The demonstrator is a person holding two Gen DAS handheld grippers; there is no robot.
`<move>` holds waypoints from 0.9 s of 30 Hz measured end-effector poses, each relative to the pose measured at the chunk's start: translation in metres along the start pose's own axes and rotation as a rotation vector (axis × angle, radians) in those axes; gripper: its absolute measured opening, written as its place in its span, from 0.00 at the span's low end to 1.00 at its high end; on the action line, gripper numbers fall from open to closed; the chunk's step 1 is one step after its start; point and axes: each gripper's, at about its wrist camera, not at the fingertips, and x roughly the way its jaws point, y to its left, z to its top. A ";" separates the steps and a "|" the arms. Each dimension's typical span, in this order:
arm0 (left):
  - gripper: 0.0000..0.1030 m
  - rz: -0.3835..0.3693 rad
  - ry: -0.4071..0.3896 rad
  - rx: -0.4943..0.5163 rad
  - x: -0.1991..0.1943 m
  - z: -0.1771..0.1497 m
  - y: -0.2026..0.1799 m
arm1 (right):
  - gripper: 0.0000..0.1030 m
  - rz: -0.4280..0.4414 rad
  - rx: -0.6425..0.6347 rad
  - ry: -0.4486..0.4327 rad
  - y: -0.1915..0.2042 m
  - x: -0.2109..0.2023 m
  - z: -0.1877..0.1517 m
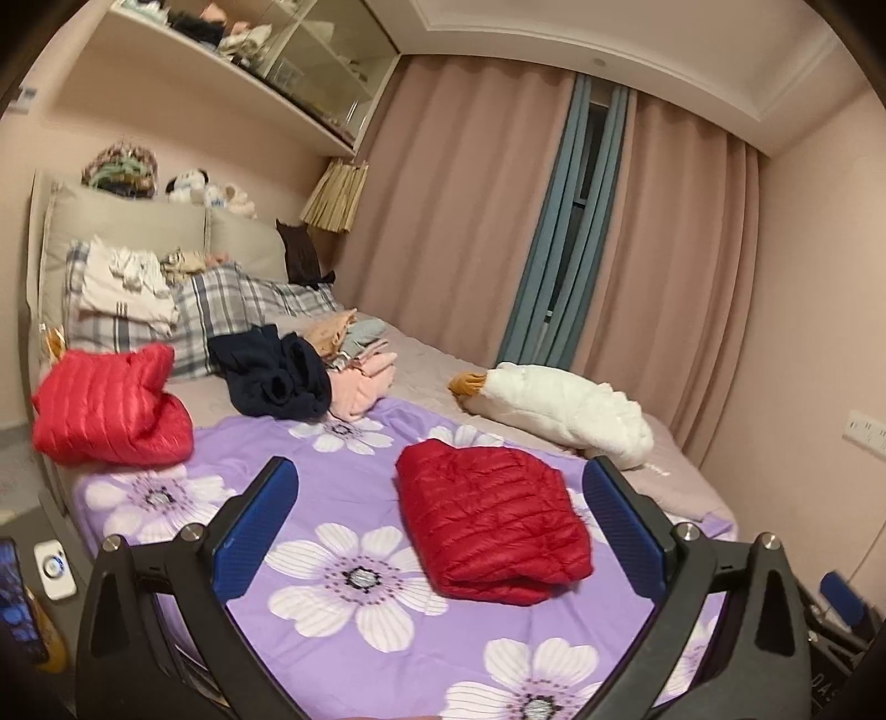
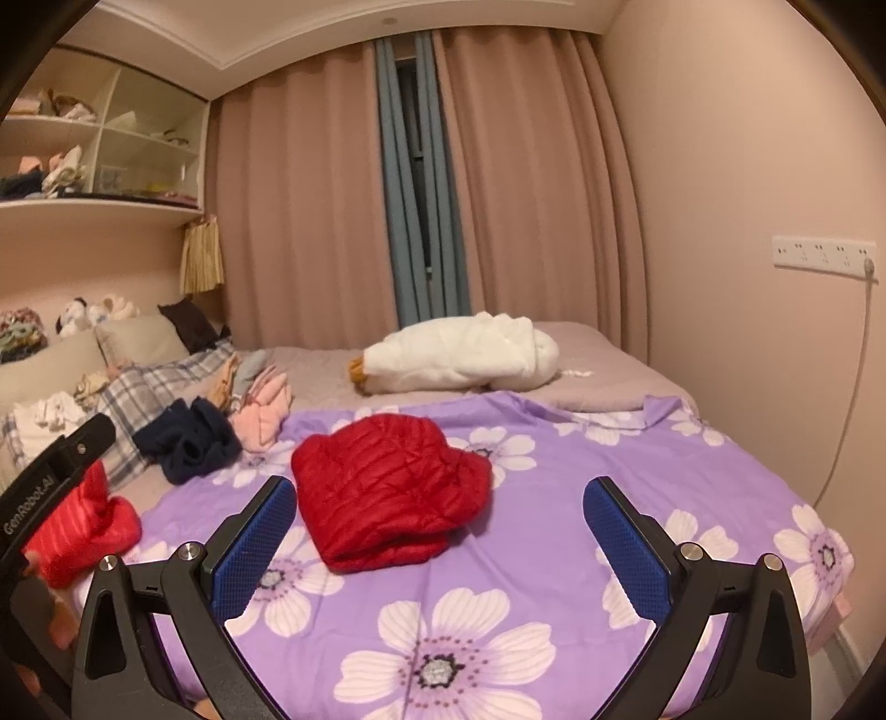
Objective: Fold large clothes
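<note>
Both tongs, left (image 1: 440,509) and right (image 2: 440,526), are open and empty. Folded red jacket (image 1: 490,526) looks light, puffy, slippery; best to grip its near edge.

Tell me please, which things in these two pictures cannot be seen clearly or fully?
- Lighter red jacket: right wrist view, partly hidden by the left tool's black body.
- Dark red folded jacket: underside and inner layers hidden in both views.
- Phone: left wrist view, cut by the left edge.
- Shelf contents: too small and blurred.
- Wall socket: cut off at right.
</note>
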 end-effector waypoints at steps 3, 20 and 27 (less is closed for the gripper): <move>1.00 0.001 0.000 0.011 -0.001 -0.002 -0.003 | 1.00 -0.011 -0.035 -0.004 0.004 -0.001 0.000; 1.00 0.002 0.023 0.014 0.003 -0.004 0.000 | 1.00 -0.012 -0.067 -0.002 0.008 0.002 -0.001; 1.00 -0.003 0.031 0.010 0.004 -0.005 0.000 | 1.00 -0.017 -0.080 0.003 0.008 0.006 -0.003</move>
